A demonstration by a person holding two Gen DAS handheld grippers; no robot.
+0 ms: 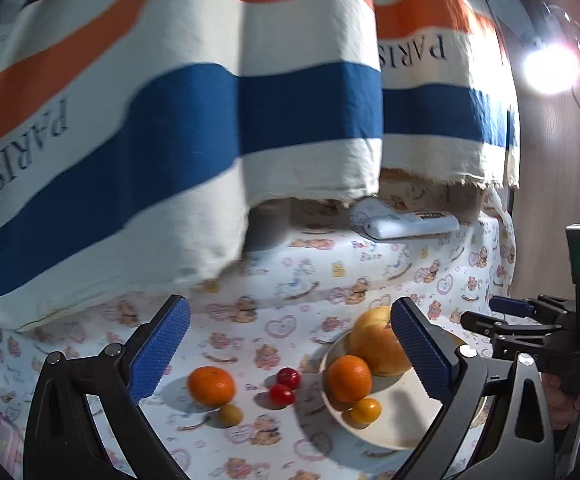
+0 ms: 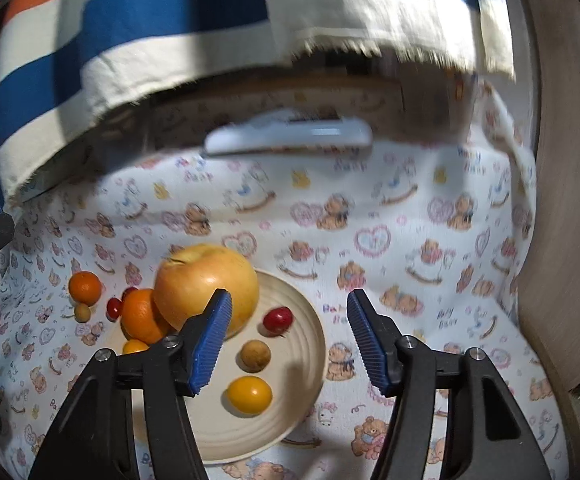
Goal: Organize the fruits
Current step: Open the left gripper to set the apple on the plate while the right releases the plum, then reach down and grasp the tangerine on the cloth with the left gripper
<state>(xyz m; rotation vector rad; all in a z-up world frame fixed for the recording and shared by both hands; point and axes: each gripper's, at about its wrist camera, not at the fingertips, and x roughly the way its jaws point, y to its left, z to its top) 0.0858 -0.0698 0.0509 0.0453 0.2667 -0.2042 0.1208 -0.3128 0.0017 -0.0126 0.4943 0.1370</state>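
Both grippers hovered empty with jaws wide: left gripper (image 1: 290, 348) above the loose fruit, right gripper (image 2: 290, 340) above the cream plate (image 2: 310, 360). On the plate: a large apple (image 2: 205, 284), an orange (image 2: 141, 316) touching the apple, a red cherry tomato (image 2: 277, 319), a brown longan-like fruit (image 2: 254, 355), a yellow tomato (image 2: 249, 394) and another small yellow fruit (image 2: 134, 346) at the plate's left rim. Left of the plate, on the bear-print cloth (image 1: 290, 280) over the tabletop: a mandarin (image 1: 211, 385), a small tan fruit (image 1: 229, 414) touching it, and two red cherry tomatoes (image 1: 285, 386). A white remote (image 1: 410, 226) lay well behind the plate. Risk, as a judgement: the mandarin and tan fruit touch, so jaws closing on one could roll the other away; cherry tomatoes may squash or squirt out; the crowded left rim could shed fruit when more is added.
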